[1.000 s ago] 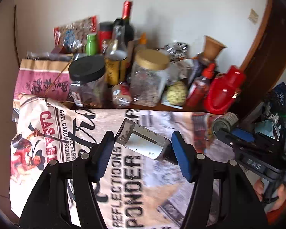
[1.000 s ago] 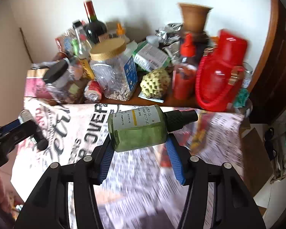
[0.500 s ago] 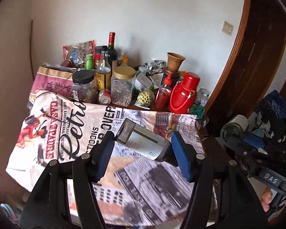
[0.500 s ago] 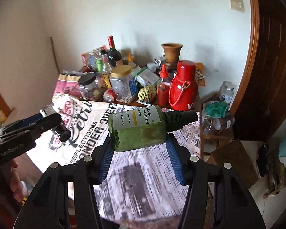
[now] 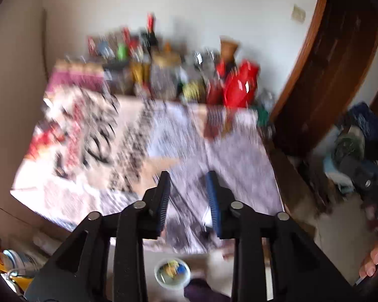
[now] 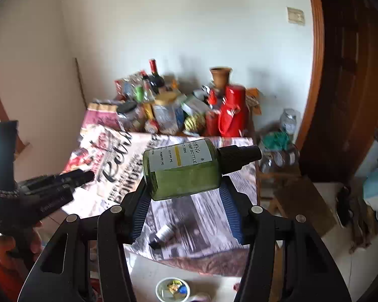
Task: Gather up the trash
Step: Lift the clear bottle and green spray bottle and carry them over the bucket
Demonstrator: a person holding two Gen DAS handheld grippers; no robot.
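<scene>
Between right tool pads, green bottle

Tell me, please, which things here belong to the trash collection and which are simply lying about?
Part of the job: green pump bottle, clamped in the right gripper; small white-labelled bottle near the printed cloth's front edge; white tub of scraps on the floor.

Lying about: red flask; wine bottle; clay pot; gold-lidded jar.

Left-wrist view: motion blur smears the print-covered tabletop; the cluttered jars and bottles behind it are indistinguishable. White round bin: cut off below.
</scene>
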